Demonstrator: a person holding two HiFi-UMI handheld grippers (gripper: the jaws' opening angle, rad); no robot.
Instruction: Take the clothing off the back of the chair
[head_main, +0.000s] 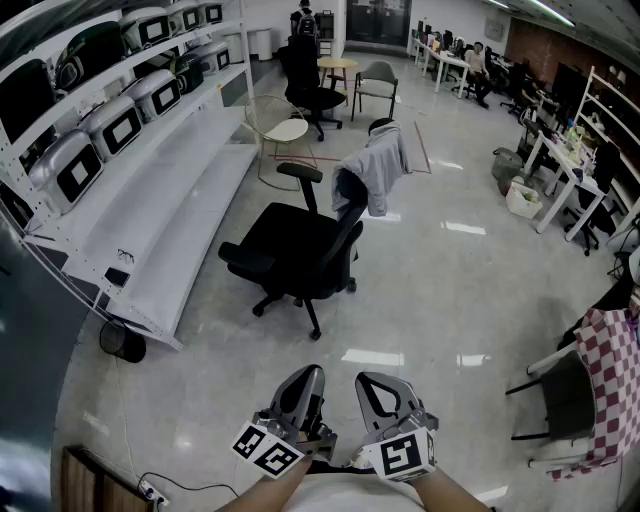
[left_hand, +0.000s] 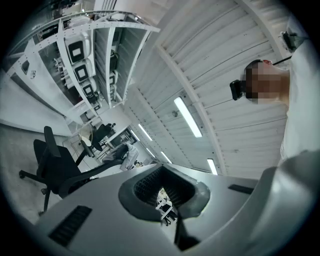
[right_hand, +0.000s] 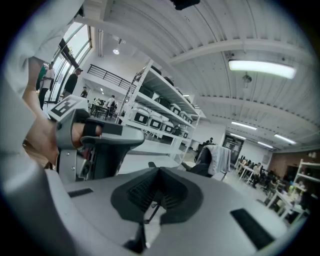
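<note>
A black office chair (head_main: 298, 250) stands on the glossy floor a few steps ahead of me. A grey garment (head_main: 378, 166) hangs over its backrest. Both grippers are held low in front of my body, side by side and far from the chair. The left gripper (head_main: 303, 380) is shut with nothing in it, and so is the right gripper (head_main: 378, 388). In the left gripper view the jaws tilt upward toward the ceiling, with the chair (left_hand: 55, 167) and garment (left_hand: 126, 154) small at the left. The right gripper view shows the garment (right_hand: 221, 159) ahead beyond the closed fingertips.
Long white shelves (head_main: 150, 215) with grey machines run along the left, a black wire bin (head_main: 122, 342) at their near end. A chair with a red-checked cloth (head_main: 612, 380) stands at the right. More chairs, a round table (head_main: 287, 130) and desks fill the back.
</note>
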